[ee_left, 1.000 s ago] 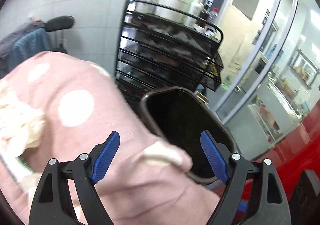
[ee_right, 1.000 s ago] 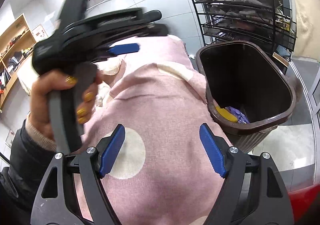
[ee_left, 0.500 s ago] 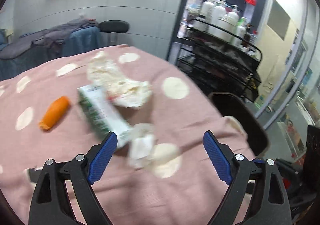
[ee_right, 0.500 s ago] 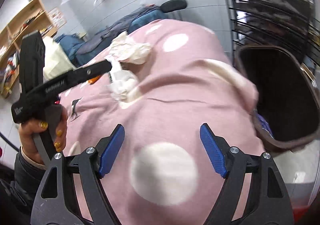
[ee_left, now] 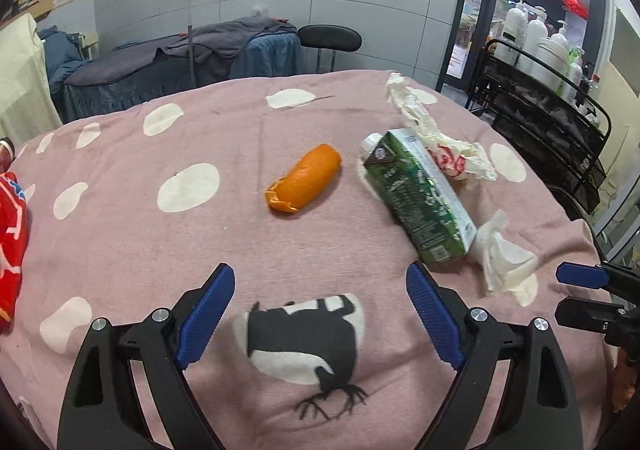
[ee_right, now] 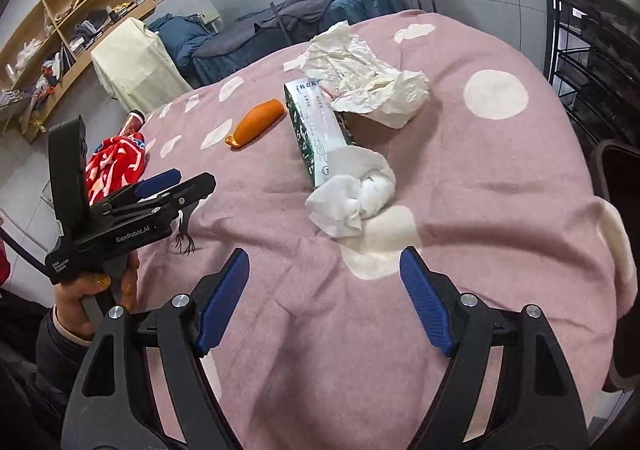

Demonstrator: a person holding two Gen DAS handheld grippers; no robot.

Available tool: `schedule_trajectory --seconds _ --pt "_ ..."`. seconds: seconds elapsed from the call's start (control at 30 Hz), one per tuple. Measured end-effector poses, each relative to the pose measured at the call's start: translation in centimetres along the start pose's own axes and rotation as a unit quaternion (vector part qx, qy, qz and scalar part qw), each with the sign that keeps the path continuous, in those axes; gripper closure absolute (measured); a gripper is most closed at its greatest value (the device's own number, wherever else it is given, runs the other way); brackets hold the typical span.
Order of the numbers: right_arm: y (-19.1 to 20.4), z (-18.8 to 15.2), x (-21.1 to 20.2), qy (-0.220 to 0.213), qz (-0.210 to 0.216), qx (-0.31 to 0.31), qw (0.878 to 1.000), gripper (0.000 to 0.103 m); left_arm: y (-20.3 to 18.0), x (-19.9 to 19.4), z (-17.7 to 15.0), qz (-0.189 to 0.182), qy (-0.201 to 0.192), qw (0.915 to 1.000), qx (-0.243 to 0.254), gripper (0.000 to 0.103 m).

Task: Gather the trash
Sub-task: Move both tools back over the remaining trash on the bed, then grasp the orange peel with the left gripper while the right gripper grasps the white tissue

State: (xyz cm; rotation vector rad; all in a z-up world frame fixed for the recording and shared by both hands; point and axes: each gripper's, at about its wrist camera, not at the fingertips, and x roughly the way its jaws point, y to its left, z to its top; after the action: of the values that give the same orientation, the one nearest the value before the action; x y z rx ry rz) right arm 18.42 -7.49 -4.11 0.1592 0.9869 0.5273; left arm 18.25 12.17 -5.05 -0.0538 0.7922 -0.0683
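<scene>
green carton (ee_left: 418,202) lies flat, cap end away from both hand-held grippers (ee_left: 318,320) (ee_right: 324,300), jaws apart, empty.

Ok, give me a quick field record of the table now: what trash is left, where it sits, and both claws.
surface: pink dotted cloth
carton: green carton lying flat, mid-table
peel: orange peel beside the carton, apart from it
tissue: white wad at the carton's near end, touching it
paper: crumpled paper over the carton's far end
wrapper: red wrapper at the table's left edge
bin: brown bin off the right edge
left claw: open, empty
right claw: open, empty, pointed at the wad
</scene>
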Motion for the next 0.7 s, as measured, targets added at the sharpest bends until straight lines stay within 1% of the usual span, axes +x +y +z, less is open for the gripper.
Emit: schedule_trajectory --seconds 0.1,0.23,0.4,0.47,0.5,0.53,0.6,0.63,0.67,0.7 --pt "0.5 1.2 1.7 0.012 -0.006 -0.005 1.000 0.025 0.8 0.7 0.6 0.006 0.006 1.0000 0.005 0.017" --pt "0.2 2.4 3.4 0.030 -0.013 0.003 0.999 0.025 1.4 1.8 1.5 0.006 0.017 0.9997 0.017 0.018" --pt "-0.7 3.4 4.8 0.051 -0.019 0.012 0.998 0.026 1.4 4.1 3.1 0.007 0.039 0.9985 0.037 0.023" --pt "-1.0 3.9 5.5 0.061 -0.020 0.014 0.998 0.025 1.3 4.9 3.8 0.003 0.050 0.9977 0.045 0.024" --pt "-1.1 4.2 5.9 0.068 -0.022 0.013 0.997 0.026 1.3 5.5 4.2 0.001 0.055 0.9974 0.047 0.026" --pt "-1.2 4.3 6.2 0.071 -0.027 0.015 0.997 0.028 1.3 5.9 4.5 0.003 0.059 0.9971 0.049 0.027" --pt "-1.3 4.4 6.6 0.075 -0.033 0.014 0.997 0.037 1.3 6.9 5.2 0.010 0.067 0.9964 0.051 0.030" --pt "-1.4 4.4 6.9 0.081 -0.034 0.013 0.996 0.039 1.2 7.3 5.4 0.013 0.070 0.9961 0.052 0.031" --pt "-1.5 4.3 7.1 0.084 -0.033 0.016 0.996 0.045 1.2 7.7 5.6 0.014 0.073 0.9958 0.053 0.033" --pt "-1.7 4.3 7.3 0.087 -0.031 0.020 0.996 0.054 1.1 8.0 5.8 0.014 0.076 0.9956 0.053 0.036"
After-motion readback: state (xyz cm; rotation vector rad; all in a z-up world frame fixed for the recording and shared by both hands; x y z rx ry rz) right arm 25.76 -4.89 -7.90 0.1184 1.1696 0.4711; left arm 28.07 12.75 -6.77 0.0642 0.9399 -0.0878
